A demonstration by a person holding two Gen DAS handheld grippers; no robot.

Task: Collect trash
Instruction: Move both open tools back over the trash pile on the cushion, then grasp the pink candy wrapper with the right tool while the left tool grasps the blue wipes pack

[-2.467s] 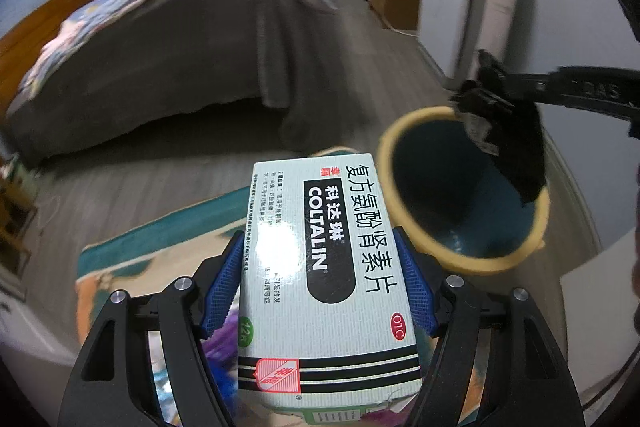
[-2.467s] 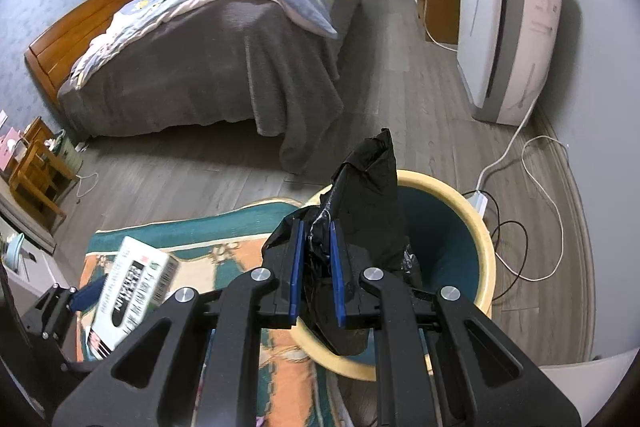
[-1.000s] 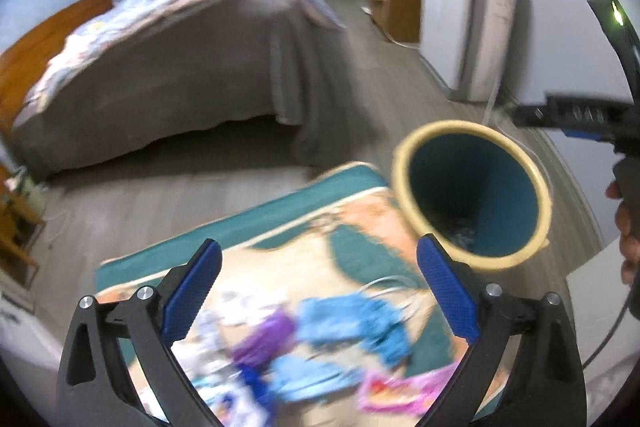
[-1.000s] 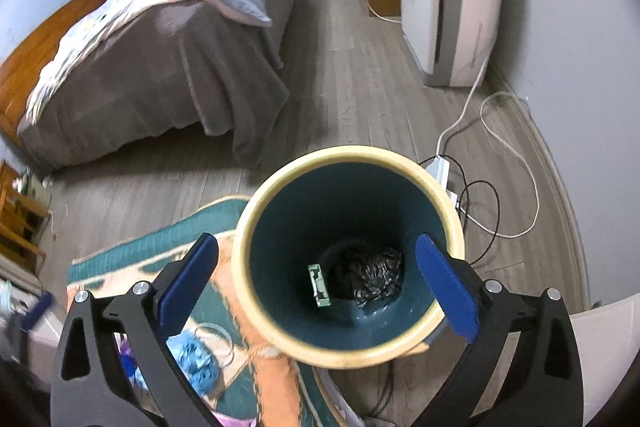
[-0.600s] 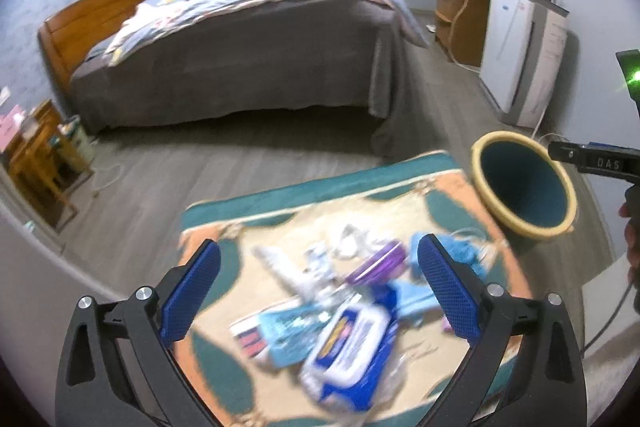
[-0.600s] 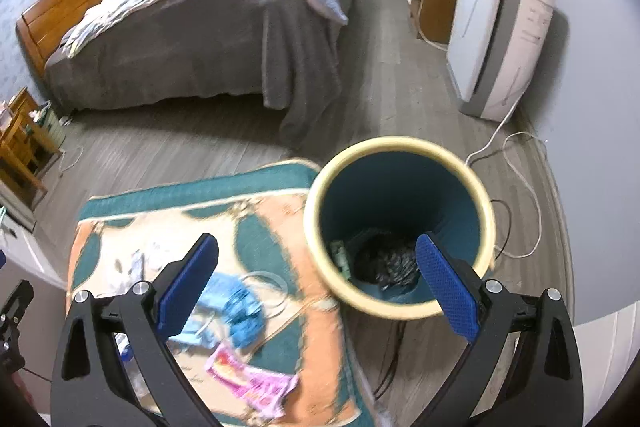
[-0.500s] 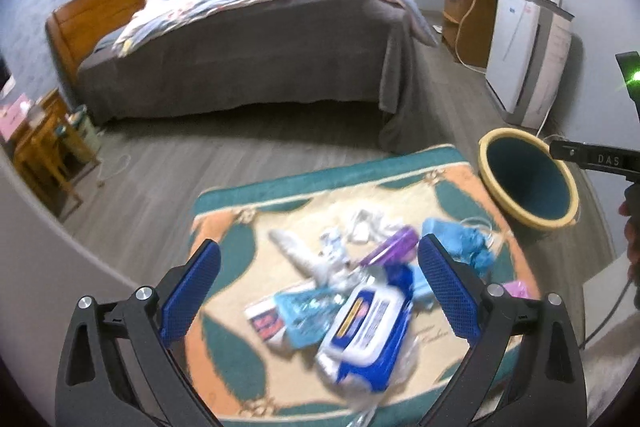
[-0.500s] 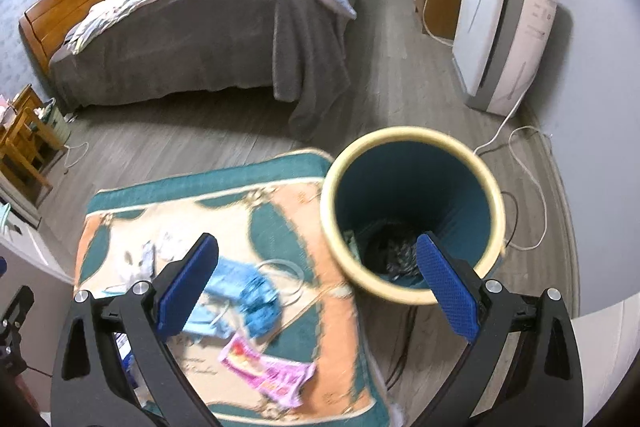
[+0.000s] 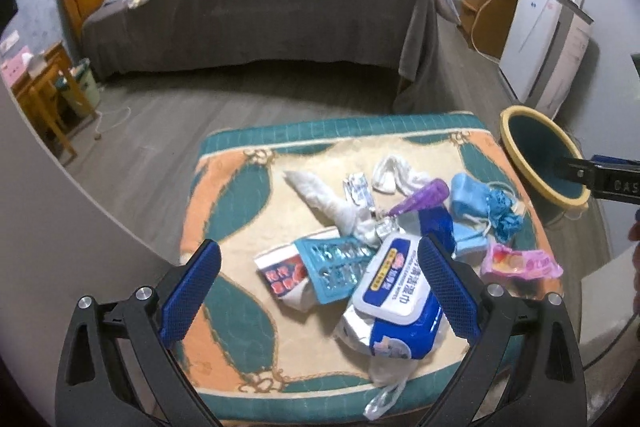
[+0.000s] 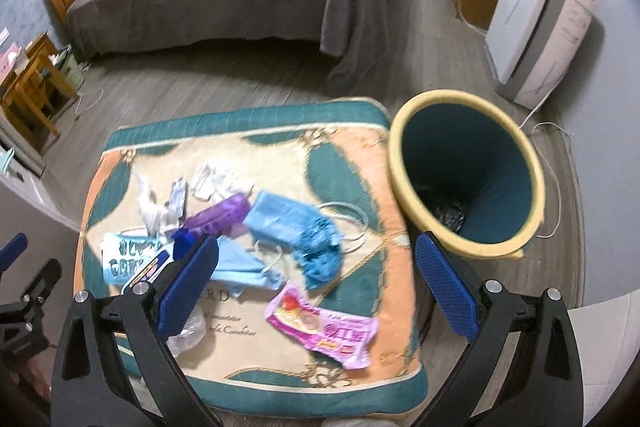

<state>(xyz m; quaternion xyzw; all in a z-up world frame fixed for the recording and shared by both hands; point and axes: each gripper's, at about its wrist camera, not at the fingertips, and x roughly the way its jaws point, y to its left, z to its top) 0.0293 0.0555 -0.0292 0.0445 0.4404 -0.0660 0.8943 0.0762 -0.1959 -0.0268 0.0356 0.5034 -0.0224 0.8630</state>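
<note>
**Teal, peach and a scatter of blue**

The rug (image 9: 224,195) is showing teal borders, peach swags and a cream middle. On it, a wipes pack (image 9: 396,301) is gleaming blue and white, a pink wrapper (image 10: 322,329) is flashing red print, blue face masks (image 10: 296,227) are lying pale and crumpled, and a purple tube (image 10: 218,215) is glinting. The bin (image 10: 400,163) is wearing a yellow rim around a dark teal inside. Both grippers are showing blue pads (image 9: 190,289) on black frames. The bed's cover (image 9: 256,23) is hanging grey-brown.
</note>
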